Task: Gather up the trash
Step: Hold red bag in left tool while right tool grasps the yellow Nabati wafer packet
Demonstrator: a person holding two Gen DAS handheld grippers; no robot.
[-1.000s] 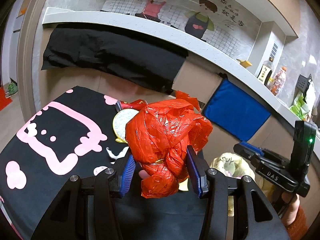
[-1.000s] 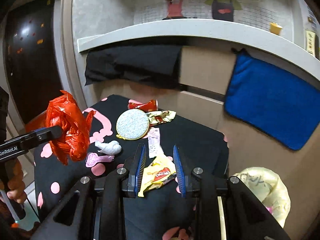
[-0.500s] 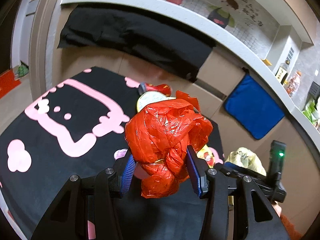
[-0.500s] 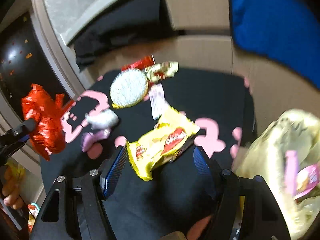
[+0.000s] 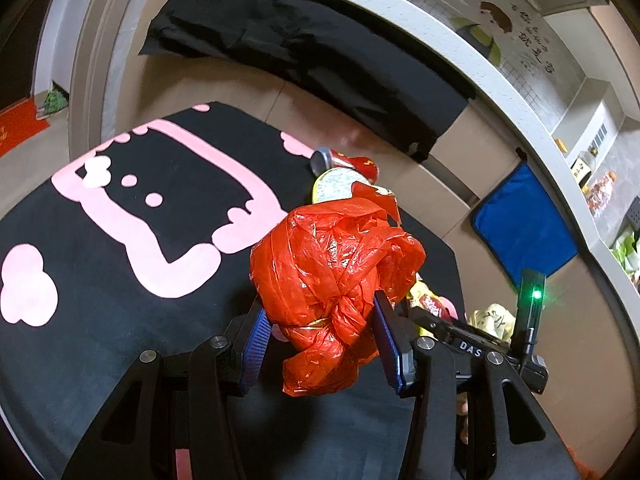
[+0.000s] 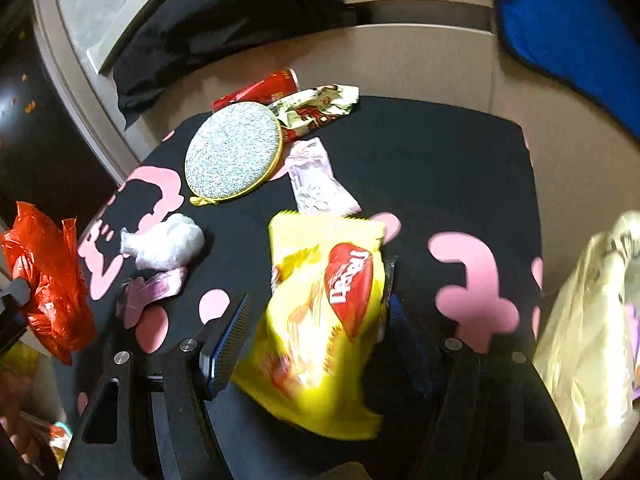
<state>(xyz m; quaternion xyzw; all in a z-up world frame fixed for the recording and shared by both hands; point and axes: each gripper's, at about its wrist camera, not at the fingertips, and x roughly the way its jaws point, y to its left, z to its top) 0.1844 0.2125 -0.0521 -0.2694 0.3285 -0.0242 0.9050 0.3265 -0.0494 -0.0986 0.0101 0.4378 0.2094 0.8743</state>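
My left gripper (image 5: 320,340) is shut on a crumpled red plastic bag (image 5: 332,272) and holds it above the black mat (image 5: 120,280); the bag also shows at the left of the right wrist view (image 6: 48,280). My right gripper (image 6: 316,332) is open with its jaws wide apart on either side of a yellow snack wrapper (image 6: 324,320) lying on the mat (image 6: 440,184). A white crumpled tissue (image 6: 164,244), a pink wrapper (image 6: 148,292), a pale pink packet (image 6: 316,180), a patterned wrapper (image 6: 320,108) and a red can (image 6: 260,88) lie on the mat.
A round grey pad with a yellow rim (image 6: 232,152) lies near the can. A pale yellow bag (image 6: 592,320) with trash in it sits off the mat's right edge. A blue cloth (image 6: 572,32) and a black cloth (image 5: 300,48) hang on the counter front.
My right gripper opened wide and dropped toward the yellow wrapper, which now lies between its jaws. My left gripper lifted and turned slightly, still holding the red bag.
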